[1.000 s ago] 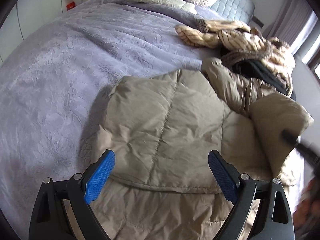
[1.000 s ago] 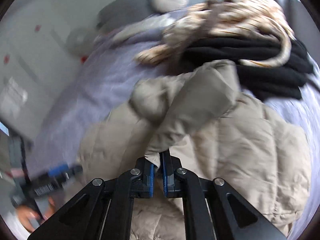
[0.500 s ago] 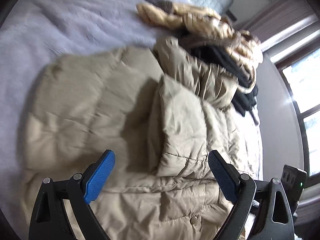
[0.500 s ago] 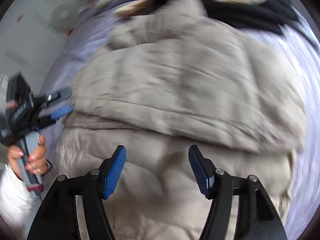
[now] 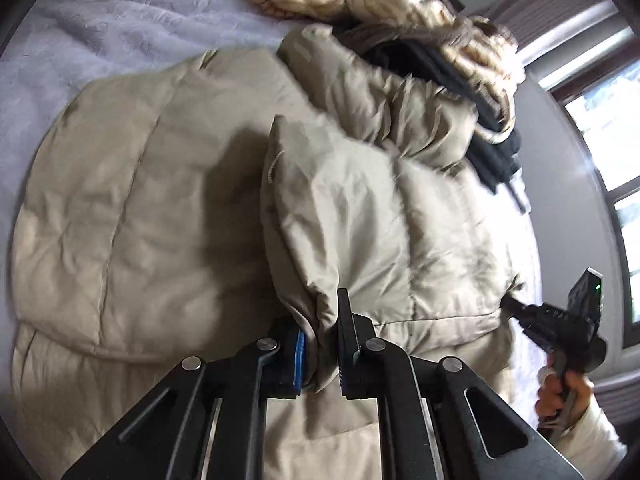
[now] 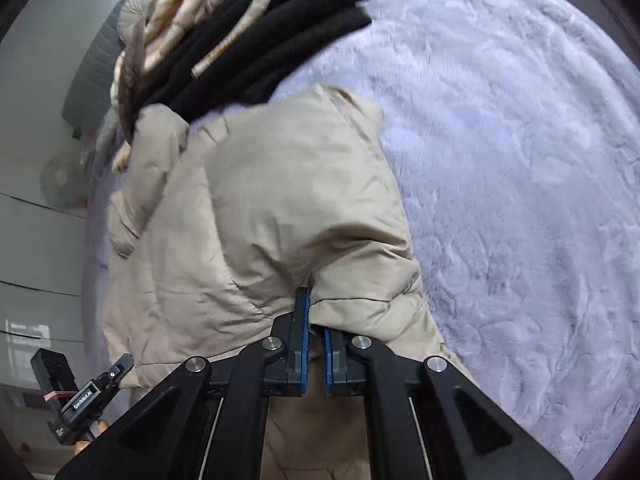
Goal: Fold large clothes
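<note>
A beige puffer jacket (image 5: 168, 208) lies spread on a lavender bed cover (image 5: 120, 28), one sleeve folded across its middle. My left gripper (image 5: 320, 344) is shut on the folded sleeve's cuff edge. My right gripper (image 6: 316, 340) is shut on the jacket's edge (image 6: 280, 216) on the opposite side, near the bare bed cover (image 6: 500, 160). The right gripper also shows in the left wrist view (image 5: 516, 306), nipping the jacket's far edge. The left gripper shows in the right wrist view (image 6: 116, 368) at the lower left.
A pile of cream knit and black clothes (image 5: 432, 32) lies beyond the jacket, also seen in the right wrist view (image 6: 248, 36). A window (image 5: 608, 128) is at the right. A grey headboard and round cushion (image 6: 132, 16) are far off.
Both grippers were open half a second ago and have shut on the jacket. A second ago the right gripper held the sleeve; the sleeve now lies folded across the jacket.
</note>
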`<state>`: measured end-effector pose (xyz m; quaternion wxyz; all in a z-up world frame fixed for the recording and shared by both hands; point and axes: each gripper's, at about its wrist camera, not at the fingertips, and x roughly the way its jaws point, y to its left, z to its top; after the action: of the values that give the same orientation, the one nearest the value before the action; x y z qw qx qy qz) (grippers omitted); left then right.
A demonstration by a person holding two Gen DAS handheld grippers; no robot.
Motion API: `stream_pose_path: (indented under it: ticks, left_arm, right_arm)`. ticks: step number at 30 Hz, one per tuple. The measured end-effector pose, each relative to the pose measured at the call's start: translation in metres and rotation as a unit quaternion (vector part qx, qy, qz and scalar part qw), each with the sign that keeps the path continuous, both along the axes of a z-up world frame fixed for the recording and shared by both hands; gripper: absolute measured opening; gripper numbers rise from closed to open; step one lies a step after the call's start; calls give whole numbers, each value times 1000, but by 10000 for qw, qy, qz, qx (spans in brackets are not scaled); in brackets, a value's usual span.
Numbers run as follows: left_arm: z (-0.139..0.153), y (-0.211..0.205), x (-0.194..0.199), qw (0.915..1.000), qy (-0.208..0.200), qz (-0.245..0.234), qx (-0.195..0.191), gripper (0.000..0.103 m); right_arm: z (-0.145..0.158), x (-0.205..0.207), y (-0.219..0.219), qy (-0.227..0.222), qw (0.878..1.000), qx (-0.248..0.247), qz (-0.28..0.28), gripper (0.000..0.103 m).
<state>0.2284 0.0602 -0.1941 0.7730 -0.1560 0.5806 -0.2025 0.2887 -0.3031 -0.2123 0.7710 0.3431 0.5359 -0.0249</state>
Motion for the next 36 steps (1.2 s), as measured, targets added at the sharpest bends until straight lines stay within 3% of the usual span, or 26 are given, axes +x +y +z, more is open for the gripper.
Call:
stream_pose_path:
  ticks: [2,6,9,14,17,19,21,24,27,28,30,31,35,36]
  left_arm:
    - [0,7,-1,9998,10,148,137,29]
    - [20,36,-4,9978,-168,477,439,31]
    - [39,50,-1,9965,-318,623,457,31]
    - [61,14,17,9979,-606,215,125,31]
    - [48,-15,30,9969,-627,92,462,31]
    - [25,-21,41,9952,-466,163,845,31]
    - [4,-16,43,9965,-217,185,782,31]
    - [3,-13,40,9963,-328,126,789,31]
    - [2,-13,42,9958,-323,83,857,31]
    - [2,-13,42,9956,-328,82,879,31]
    - [0,-15,43,9952,-349,87,915,31]
    - [-1,-17,41,9948,-385,75,942,31]
    - [-4,-16,38,9940,-482,26,980,31]
    - [-6,-15,38,9942,-499,18,954,31]
  right_arm:
    - [-7,2,4,17,10000,25,-56,6]
    - [-8,-10,-1,-29,9999,60,-96,6]
    - [-2,-16,-3,-64,10000,-8,-60,6]
    - [11,-33,-7,-74,9999,-147,34,9]
    - [16,-32,-3,117,9994,-243,232,10]
    - [19,-35,0,289,9984,-193,438,22]
    - [32,-43,5,254,9969,69,741,37]
    - [67,-51,6,-526,9927,179,1069,38]
    - [88,-40,-18,-1021,9928,-313,540,37]
    - [85,-32,-31,-1021,9941,-206,304,37]
    - [71,-16,-51,-957,9947,387,20,20]
    - [61,-6,-56,-896,9943,572,-8,19]
    - [16,15,-49,-330,9992,101,226,17]
    - [6,16,-47,-233,9994,79,224,11]
